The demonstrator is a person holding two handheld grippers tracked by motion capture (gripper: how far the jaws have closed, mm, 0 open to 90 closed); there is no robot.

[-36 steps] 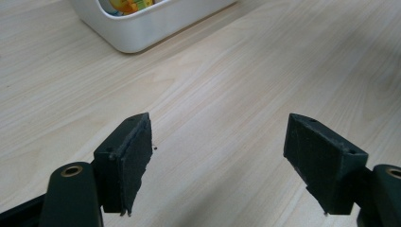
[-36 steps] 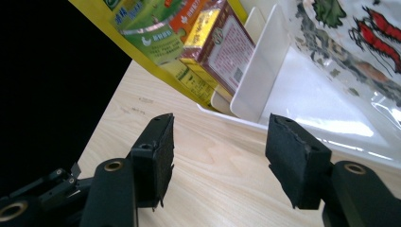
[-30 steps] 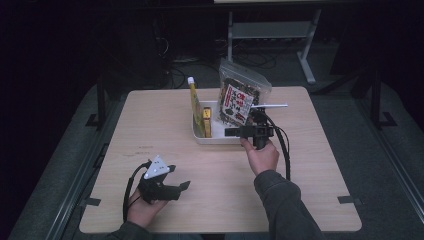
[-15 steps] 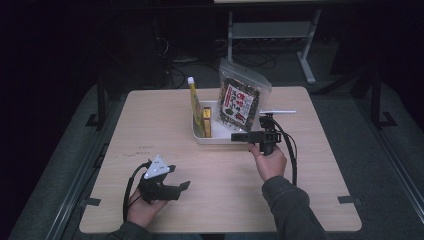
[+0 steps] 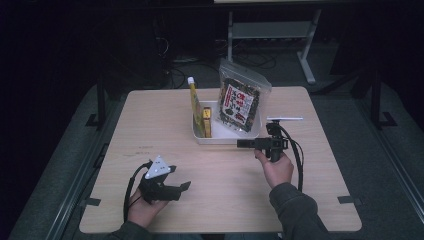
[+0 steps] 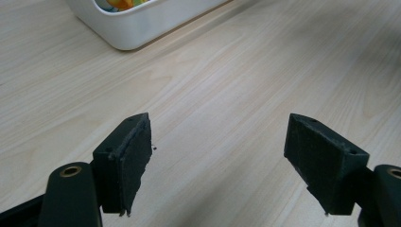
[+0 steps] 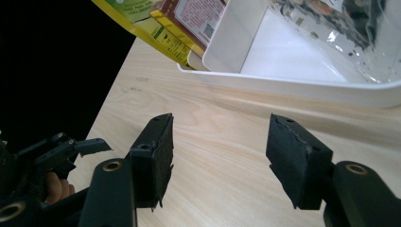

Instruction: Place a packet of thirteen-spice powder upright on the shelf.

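Tray (image 5: 227,137), white, holds a snack bag (image 5: 241,102) and yellow packets (image 5: 199,112). Right claw (image 5: 245,144), jaws spread and empty, sits just beside it; left claw (image 5: 182,187), spread too, lies well apart on the wooden table (image 5: 150,120).

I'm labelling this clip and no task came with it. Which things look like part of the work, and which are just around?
Likely part of the work:
- white tray
- snack bag, standing in the tray
- yellow packets, leaning in the tray
- right gripper, jaws open beside the tray
- left gripper, jaws open over bare table

Just around:
- metal stand behind the table
- floor cables
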